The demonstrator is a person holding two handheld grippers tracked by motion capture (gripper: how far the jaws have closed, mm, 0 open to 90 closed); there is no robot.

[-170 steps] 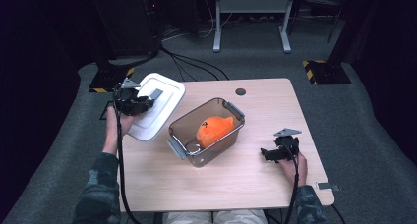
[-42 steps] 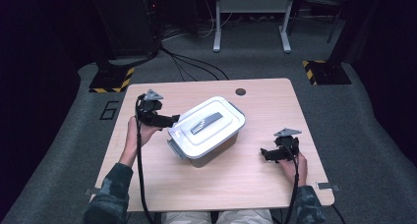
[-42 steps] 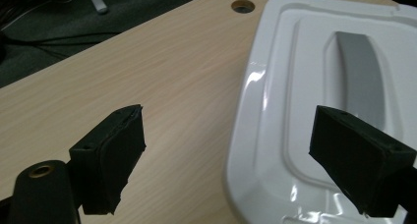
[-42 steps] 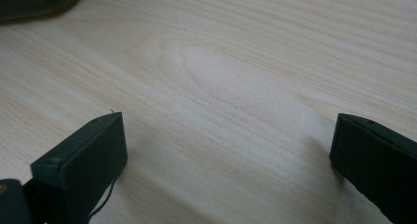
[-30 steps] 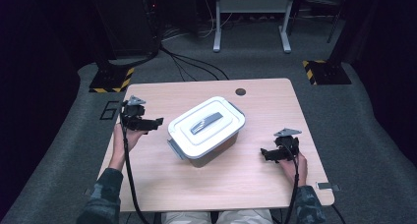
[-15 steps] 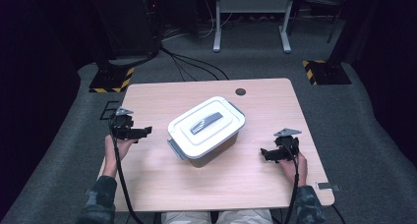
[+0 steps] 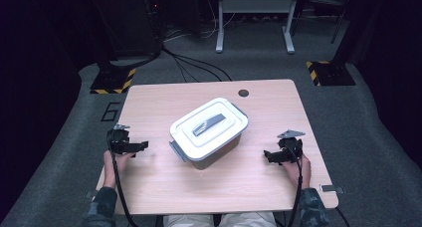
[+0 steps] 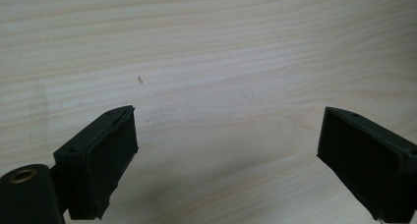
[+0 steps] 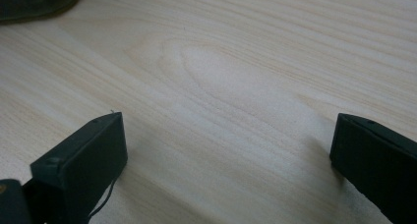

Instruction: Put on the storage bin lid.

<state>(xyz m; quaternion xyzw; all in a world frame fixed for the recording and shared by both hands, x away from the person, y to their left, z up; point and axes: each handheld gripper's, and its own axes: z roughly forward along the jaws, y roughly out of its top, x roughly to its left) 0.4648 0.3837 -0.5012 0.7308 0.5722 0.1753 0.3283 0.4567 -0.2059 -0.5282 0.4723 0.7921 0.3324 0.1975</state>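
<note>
A clear box with a white lid (image 7: 199,132) and a grey handle (image 7: 209,124) stands closed in the middle of the wooden table (image 7: 268,107). My left gripper (image 7: 143,146) rests low over the table's left side, well apart from the box. Its jaws have just been opening and stand open over bare wood in the left gripper view (image 8: 226,155), with nothing between them. My right gripper (image 7: 267,156) sits right of the box, pointing toward it. It is open over bare wood (image 9: 228,155).
A small dark hole (image 7: 243,93) marks the table's far edge. Part of the box's dark base (image 9: 34,0) shows in the corner of the right gripper view. Cables and stand feet lie on the grey floor beyond the table.
The lid, off earlier with something orange showing inside, now sits on the box. My left gripper has drawn back from the box, leftward and down toward the near edge. The right gripper has stayed put.
</note>
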